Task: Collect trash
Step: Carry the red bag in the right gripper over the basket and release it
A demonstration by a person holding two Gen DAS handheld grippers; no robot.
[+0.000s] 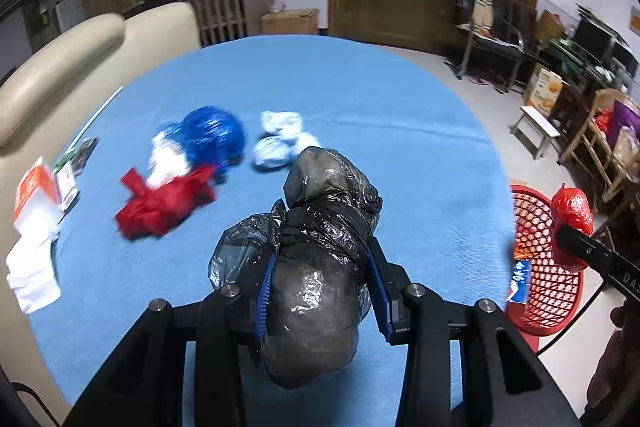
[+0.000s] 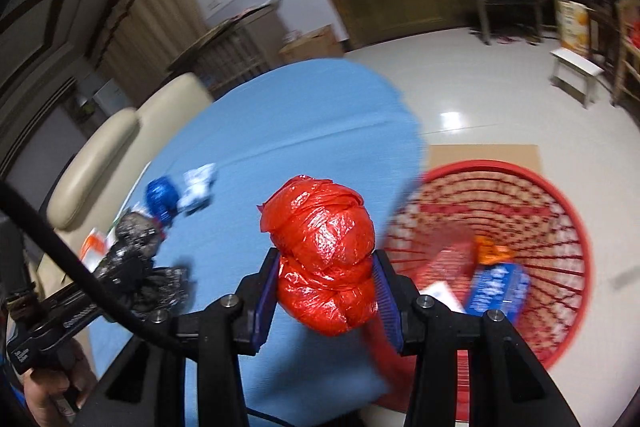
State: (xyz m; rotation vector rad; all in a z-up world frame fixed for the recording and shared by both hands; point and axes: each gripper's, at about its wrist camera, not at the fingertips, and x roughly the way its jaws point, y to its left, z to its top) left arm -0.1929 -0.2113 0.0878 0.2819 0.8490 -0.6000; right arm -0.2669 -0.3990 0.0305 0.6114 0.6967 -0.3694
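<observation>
The right gripper was clenched on a knotted red bag, its blue pads biting the bundle at the waist, and it hung above the edge of the blue table, just short of the red basket on the floor. The left gripper was likewise clamped on a crumpled black bag, well over the table, with the basket off to its right. The step in hand looked like carrying both bundles to the basket. To do it well, the red bag should be brought fully past the rim and over the basket's middle before being let go, since a drop at the edge could bounce it onto the floor. Thin plastic may cling to the pads, so a wide opening would help. The black bag should wait its turn so the grippers do not crowd each other. A blue ball, a red wad and white scraps lay on the table yet
</observation>
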